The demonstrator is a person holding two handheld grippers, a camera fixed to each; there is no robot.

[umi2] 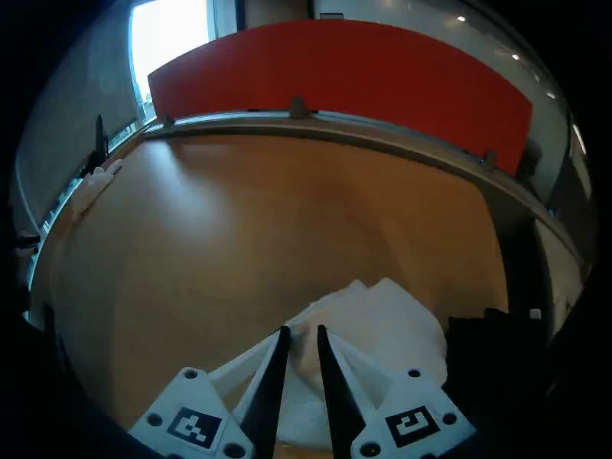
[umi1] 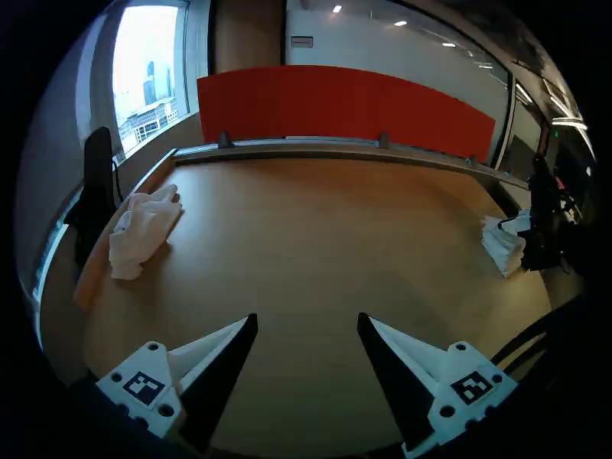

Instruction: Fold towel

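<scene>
Near the table's left edge in the left gripper view lies a crumpled white towel. My left gripper hovers open over bare wood, well short of it, with nothing between its fingers. At the right edge a second white towel lies under the other gripper, which looks dark from here. In the right gripper view that second towel bunches just ahead of my right gripper, whose fingers are nearly together with a fold of the cloth pinched between them. The first towel shows small at the far left.
The wooden table is bounded at the back by a rail and a red divider panel. A dark chair stands beyond the left edge by the window. A black object sits right of the towel.
</scene>
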